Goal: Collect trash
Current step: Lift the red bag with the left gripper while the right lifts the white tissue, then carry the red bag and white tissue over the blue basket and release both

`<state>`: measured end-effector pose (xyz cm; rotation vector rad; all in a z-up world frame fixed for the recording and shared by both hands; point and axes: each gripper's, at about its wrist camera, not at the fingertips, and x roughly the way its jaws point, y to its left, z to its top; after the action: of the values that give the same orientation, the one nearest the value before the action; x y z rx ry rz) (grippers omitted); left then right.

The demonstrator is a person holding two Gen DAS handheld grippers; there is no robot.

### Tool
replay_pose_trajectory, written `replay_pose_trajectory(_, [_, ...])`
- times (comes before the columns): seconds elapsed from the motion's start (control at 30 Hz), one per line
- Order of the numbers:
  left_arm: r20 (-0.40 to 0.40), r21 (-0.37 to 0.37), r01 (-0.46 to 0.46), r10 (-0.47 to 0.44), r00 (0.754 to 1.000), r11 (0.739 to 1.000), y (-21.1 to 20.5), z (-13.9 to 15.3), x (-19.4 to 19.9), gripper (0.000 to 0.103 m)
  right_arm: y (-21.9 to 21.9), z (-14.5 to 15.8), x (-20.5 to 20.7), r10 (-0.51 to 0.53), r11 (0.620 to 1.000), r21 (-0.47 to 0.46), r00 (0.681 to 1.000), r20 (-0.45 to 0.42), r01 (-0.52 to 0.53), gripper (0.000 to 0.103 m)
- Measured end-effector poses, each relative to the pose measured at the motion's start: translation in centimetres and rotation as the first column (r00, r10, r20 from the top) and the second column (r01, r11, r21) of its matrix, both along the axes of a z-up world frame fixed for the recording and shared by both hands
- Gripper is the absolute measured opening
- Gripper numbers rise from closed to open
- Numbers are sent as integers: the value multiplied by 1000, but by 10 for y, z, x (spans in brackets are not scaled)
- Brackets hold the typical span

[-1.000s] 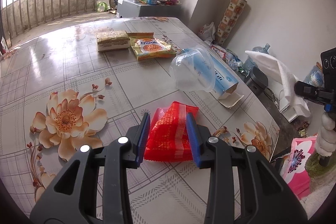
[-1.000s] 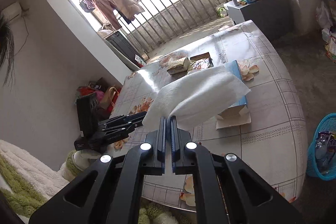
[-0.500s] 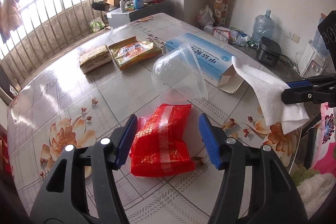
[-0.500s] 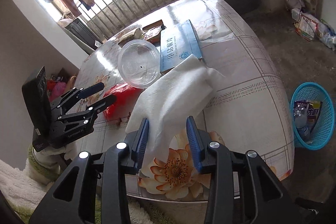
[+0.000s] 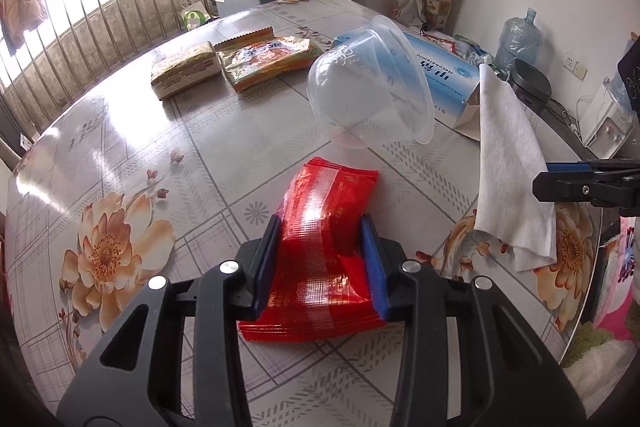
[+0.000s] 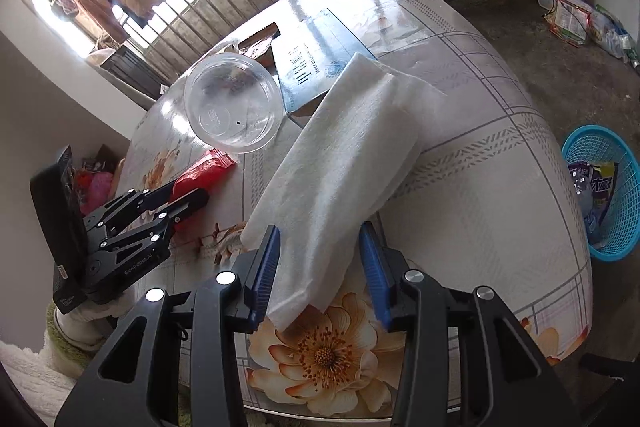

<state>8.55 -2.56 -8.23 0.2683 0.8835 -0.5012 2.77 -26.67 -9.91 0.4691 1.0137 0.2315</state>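
The left tool (image 5: pixel 320 263) straddles the red snack wrapper (image 5: pixel 326 227) lying on the table (image 5: pixel 200 155), and its jaws are closing; the blue pads appear to meet the wrapper's sides, though whether they truly press cannot be confirmed from this angle. The right tool (image 6: pixel 320 263) stands over the white paper towel (image 6: pixel 340 155), jaws closing with the towel between them but gaps visible at both pads, so it is released, not gripped. The towel lies near the table edge, its far end against the blue tissue box (image 6: pixel 312 55) at 12 o'clock. A clear plastic cup (image 5: pixel 372 87) lies on its side just beyond the wrapper at 1 o'clock. The blue waste basket (image 6: pixel 608 195) sits on the floor at 3 o'clock in the right view. Risks: the glossy wrapper may buckle and slip out of the pads; the limp towel may fold so that only one layer is caught and drags off the edge; either lift could nudge the cup into rolling.
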Motion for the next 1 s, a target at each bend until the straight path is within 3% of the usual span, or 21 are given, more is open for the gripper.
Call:
replay_pose_trajectory(0.13, [-9,-20,-1,1,1000,1000,3,3,0,35,-1,-2,1,10,1000,22,1000,-15,-10,8])
replay_pose_trajectory(0.17, [-13,-32,0,0,1000,999,5,6,-1,35,-3,-2,0,9,999,40,1000,-10,-8,7])
replay_pose_trajectory(0.57, [-21,-180,-8,4,1000,984,27,53,-16,35,-32,45,-28,-57,989,141,985,162,34,4])
replay_pose_trajectory(0.83, [25,-263,89,-85,996,961,8,96,-33,35,-56,82,-53,-127,982,173,950,285,79,4])
replay_pose_trajectory(1.0, [56,-329,194,-186,981,924,-31,125,-33,35,-88,99,-77,-215,971,172,914,345,164,4])
